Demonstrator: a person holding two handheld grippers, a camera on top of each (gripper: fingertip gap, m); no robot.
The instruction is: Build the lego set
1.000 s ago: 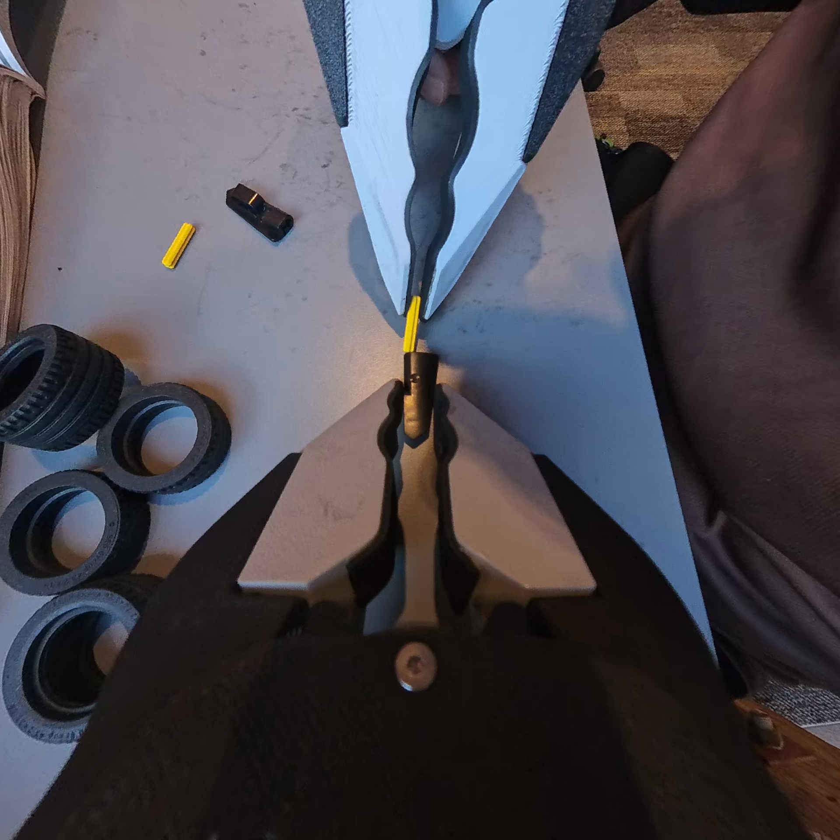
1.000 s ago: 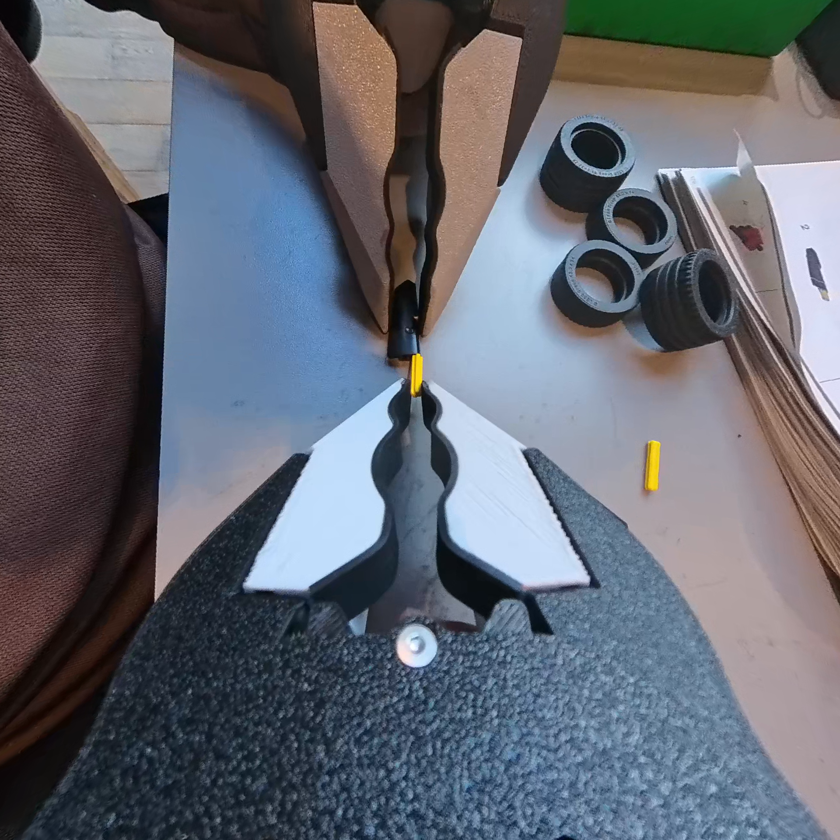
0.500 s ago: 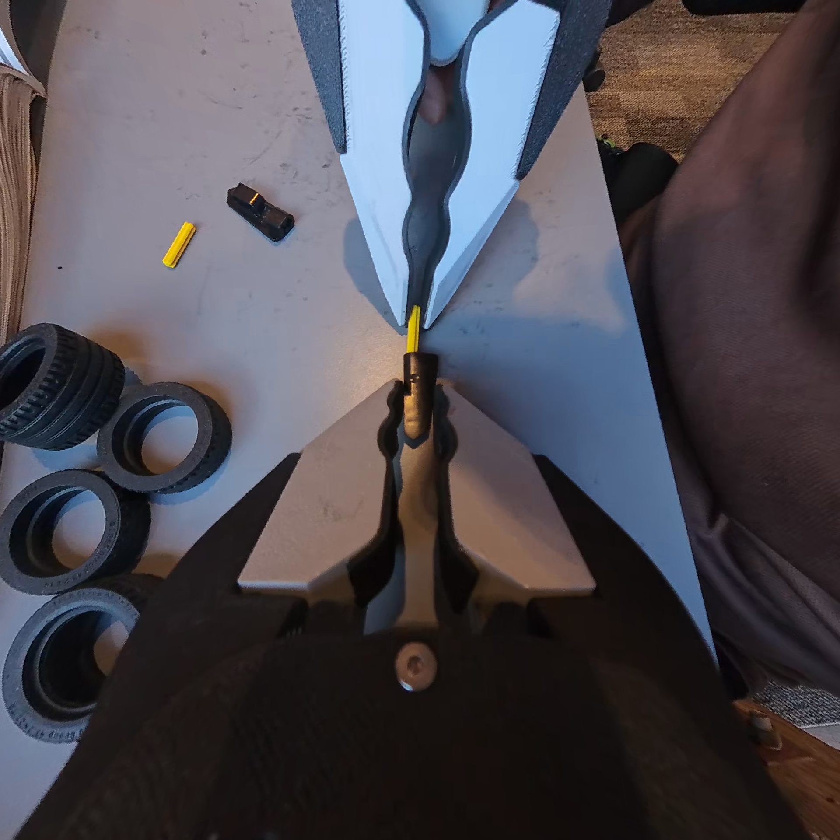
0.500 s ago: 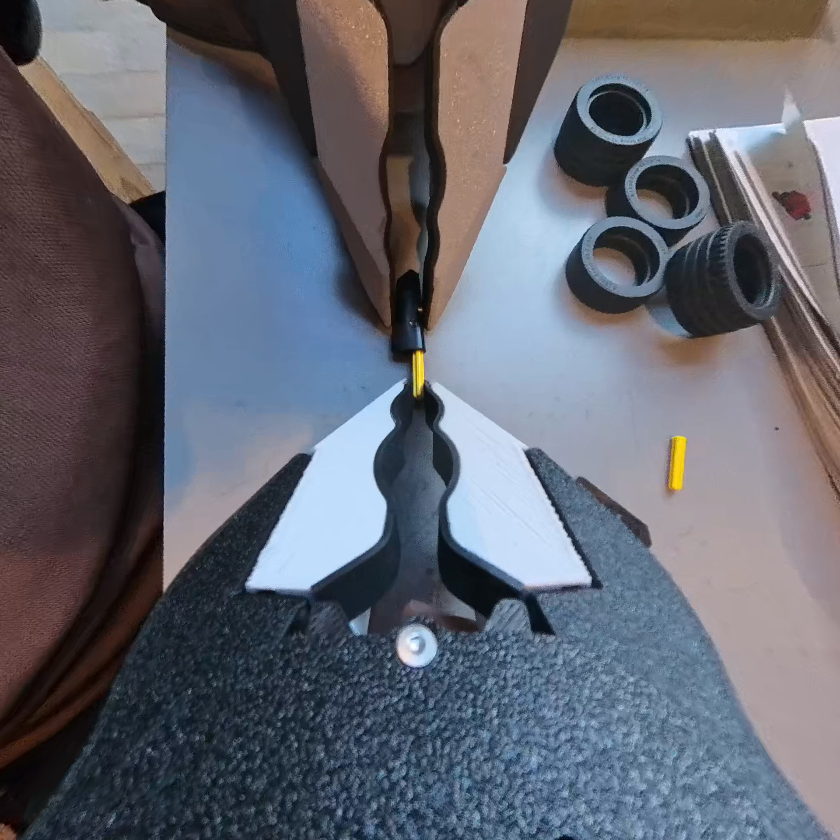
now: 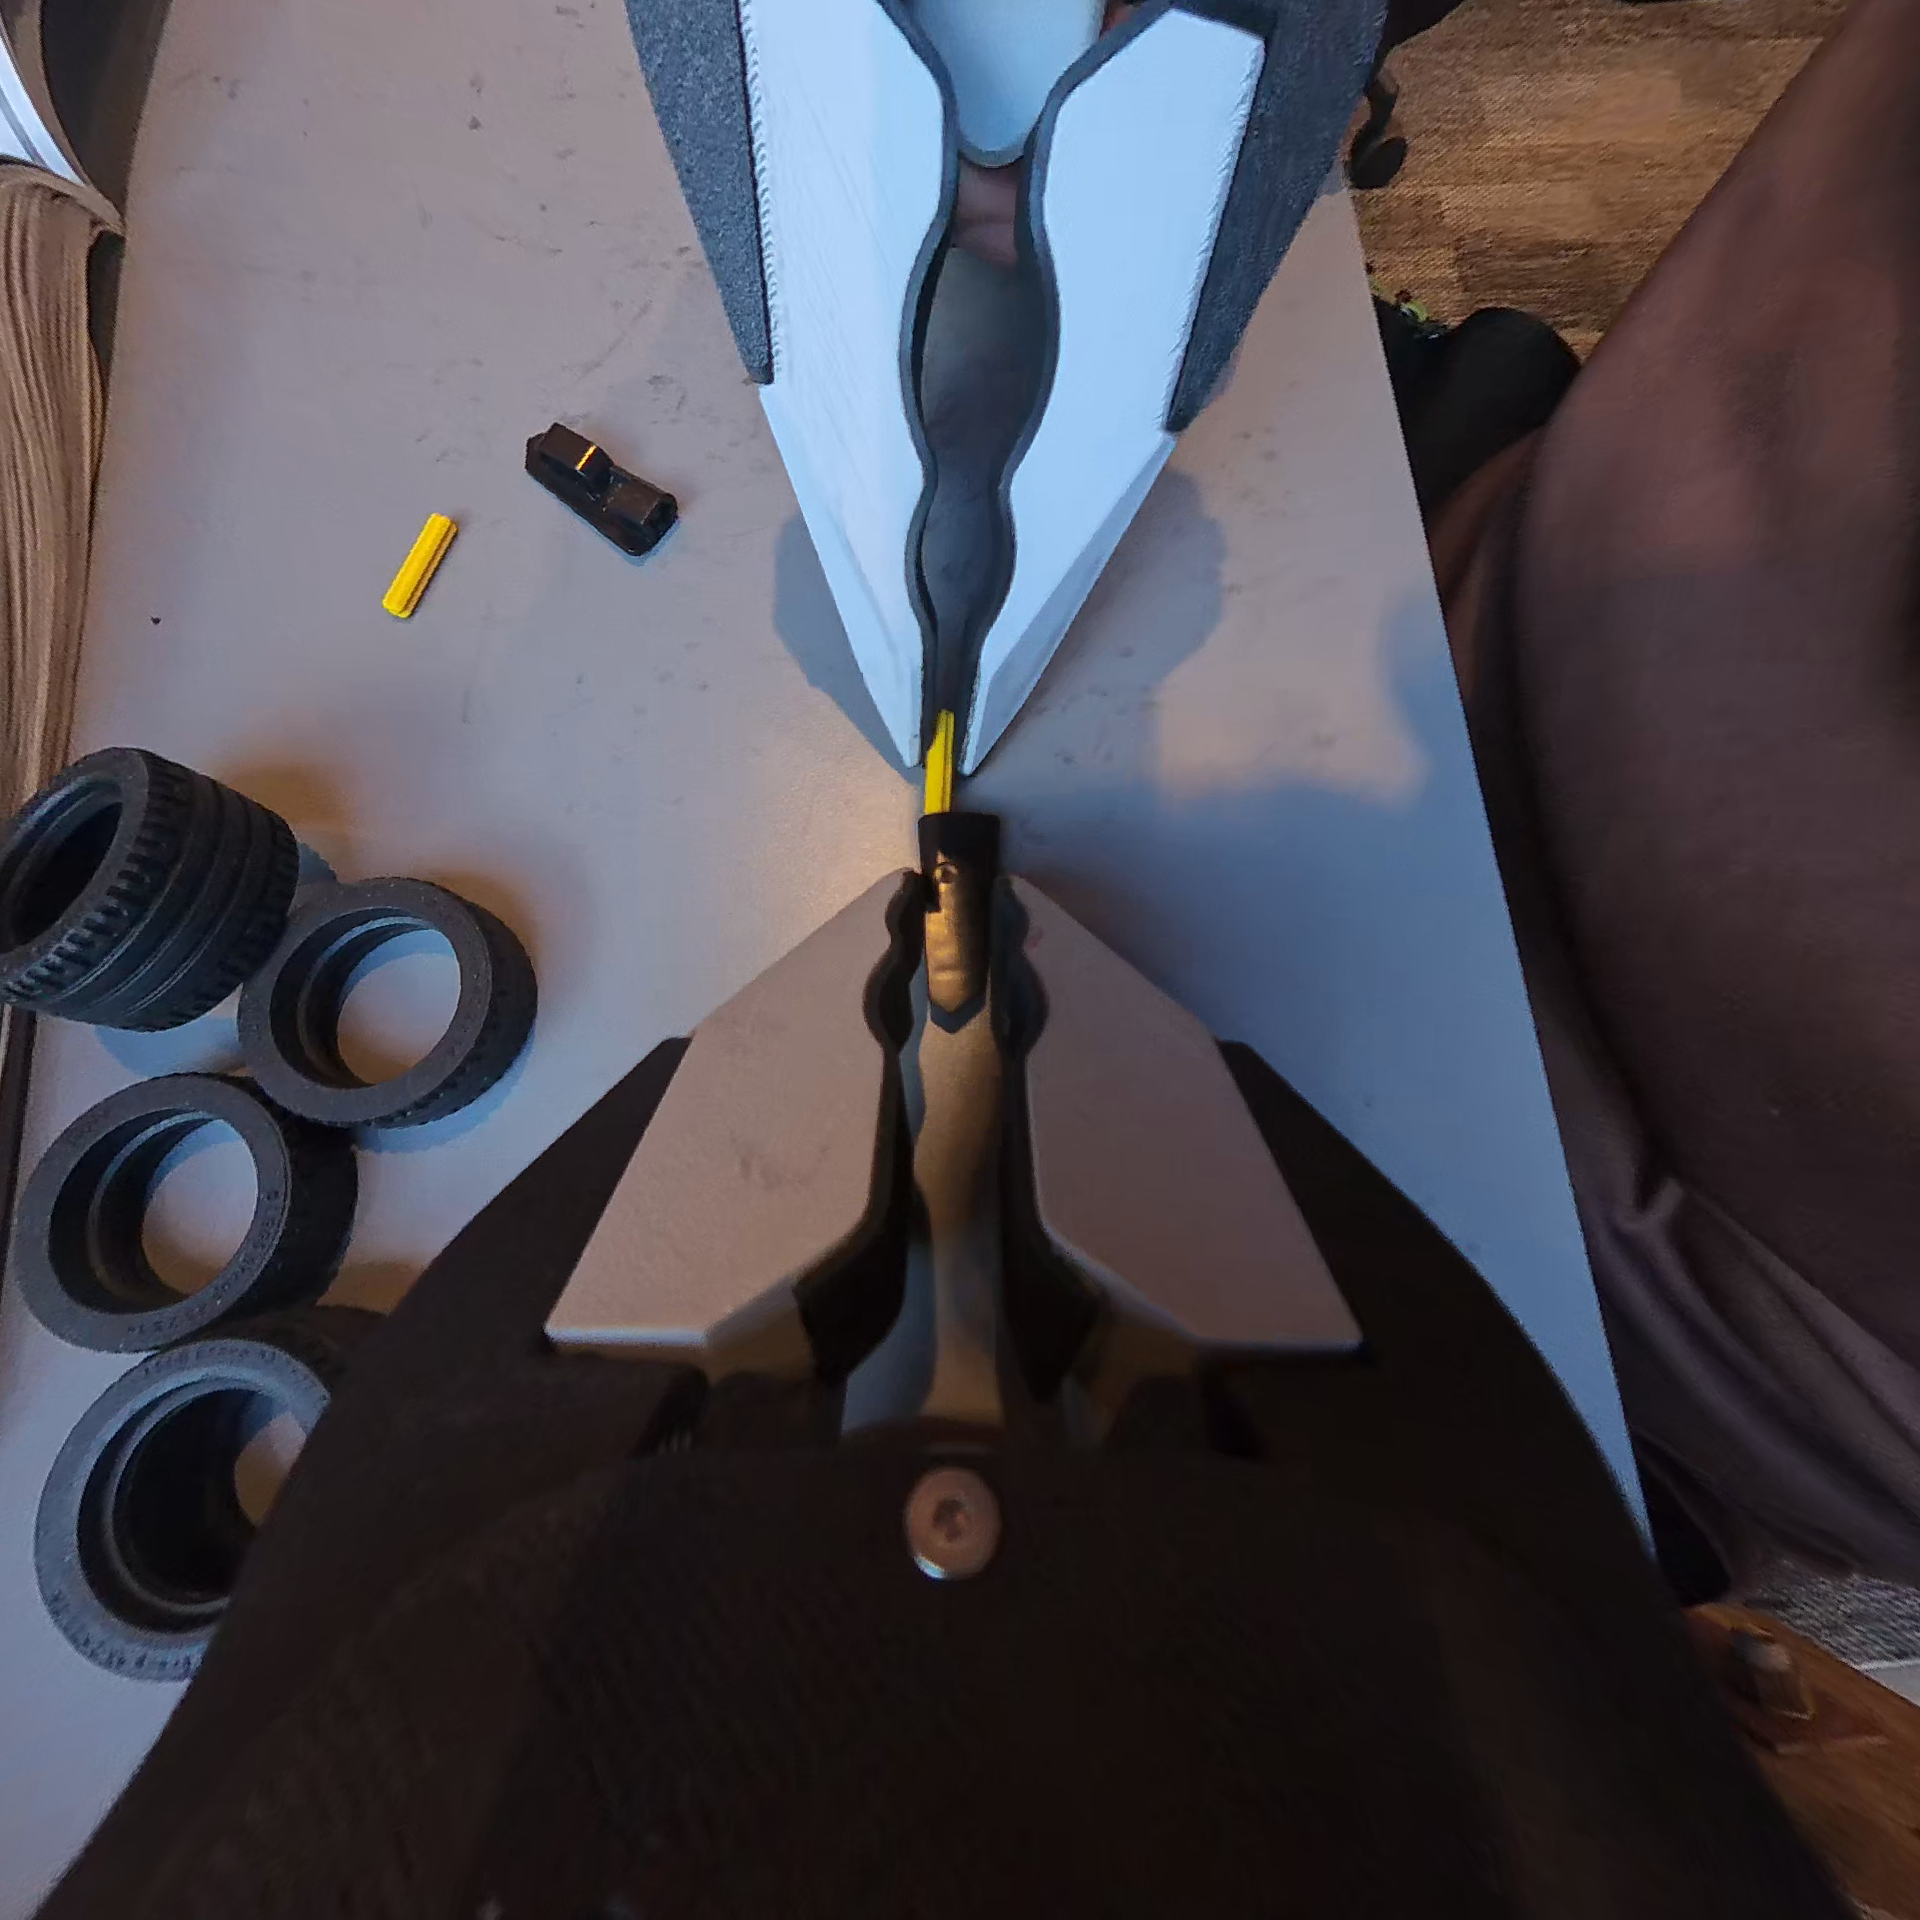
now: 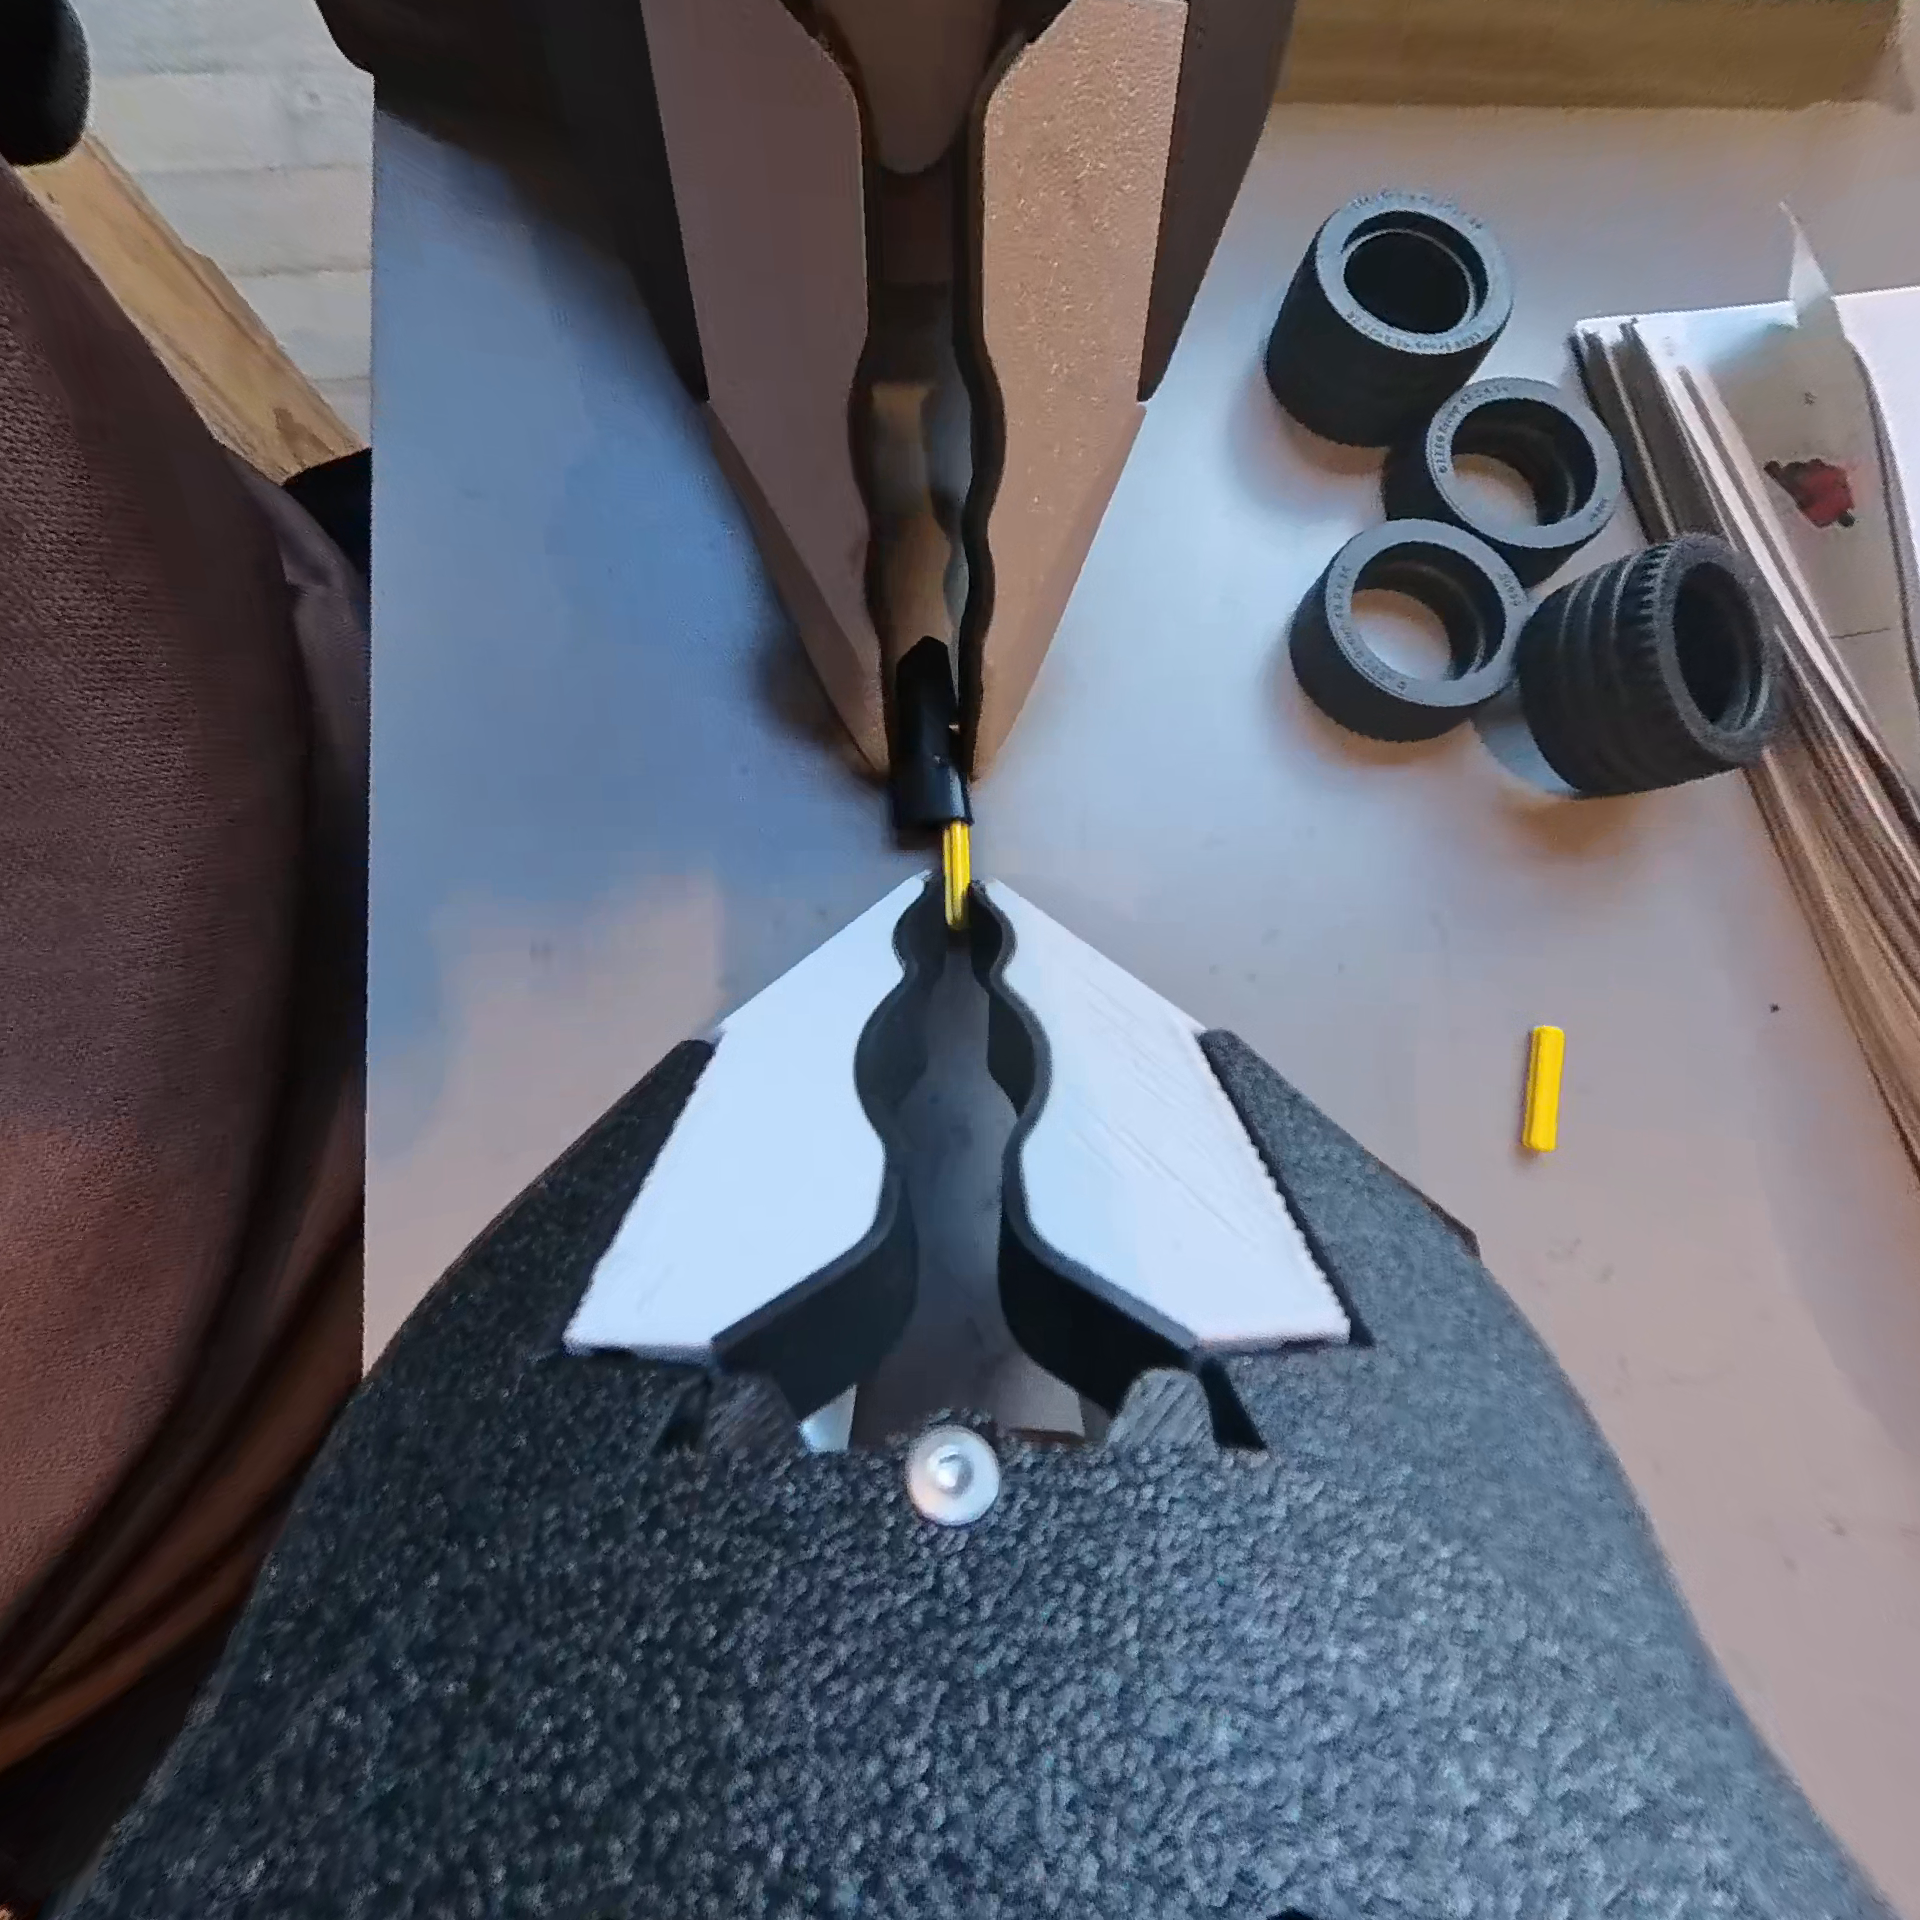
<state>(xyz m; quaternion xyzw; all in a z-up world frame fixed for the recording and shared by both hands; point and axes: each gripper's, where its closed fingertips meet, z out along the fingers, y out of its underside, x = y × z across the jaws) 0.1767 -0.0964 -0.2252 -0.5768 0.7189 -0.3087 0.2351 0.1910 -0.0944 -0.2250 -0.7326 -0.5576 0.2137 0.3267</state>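
Left tool [image 5: 951, 894] pinches a black connector piece [image 5: 956, 914] between its tips, with the piece's open end pointing at the right tool [image 5: 943, 743]. Right tool [image 6: 956, 899] pinches a thin yellow axle [image 6: 956, 868], whose free end meets the mouth of the black connector piece [image 6: 928, 758]; whether it has gone in cannot be told. Both parts are held tip to tip above the pale surface [image 5: 644, 790].

Off to one side on the surface lie a loose yellow axle [image 5: 419, 567] and four black tyres [image 5: 384, 1003]. Only the left wrist view shows a second black piece [image 5: 601, 491] near the loose axle. Only the right wrist view shows a stack of paper booklets [image 6: 1808, 582] just beside the tyres [image 6: 1496, 468].
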